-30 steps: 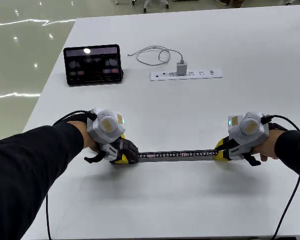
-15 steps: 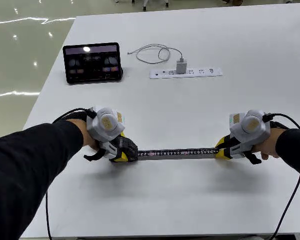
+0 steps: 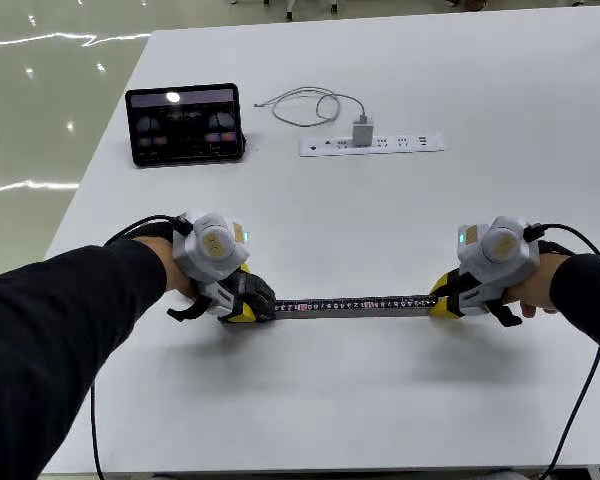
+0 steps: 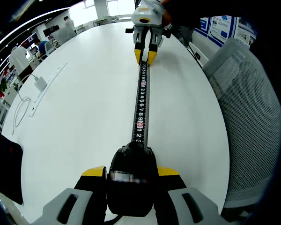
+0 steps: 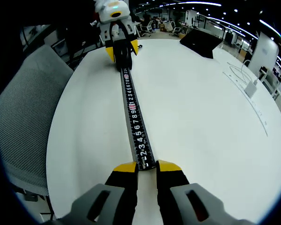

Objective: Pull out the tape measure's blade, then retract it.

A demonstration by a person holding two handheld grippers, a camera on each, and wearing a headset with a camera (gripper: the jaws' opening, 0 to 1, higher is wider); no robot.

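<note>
A black tape measure case (image 3: 252, 298) (image 4: 131, 176) lies on the white table (image 3: 380, 220), with my left gripper (image 3: 242, 305) (image 4: 131, 172) shut on it. Its black blade (image 3: 355, 306) (image 4: 141, 101) (image 5: 135, 122), marked with white numbers, runs flat along the table to the right. My right gripper (image 3: 442, 300) (image 5: 146, 167) is shut on the blade's end, its yellow-tipped fingers (image 5: 126, 168) pinching it. Across the table, each gripper appears in the other's view: the right gripper (image 4: 145, 55) and the left gripper (image 5: 119, 51).
A dark tablet (image 3: 185, 124) stands at the back left. A white power strip (image 3: 372, 146) with a plugged charger and coiled cable (image 3: 305, 105) lies behind the middle. A grey mesh chair (image 4: 253, 122) (image 5: 25, 122) sits at the table's near edge.
The blade stays stretched between the two grippers at about the same length. The right gripper has drifted slightly; otherwise only the head camera has shifted.
</note>
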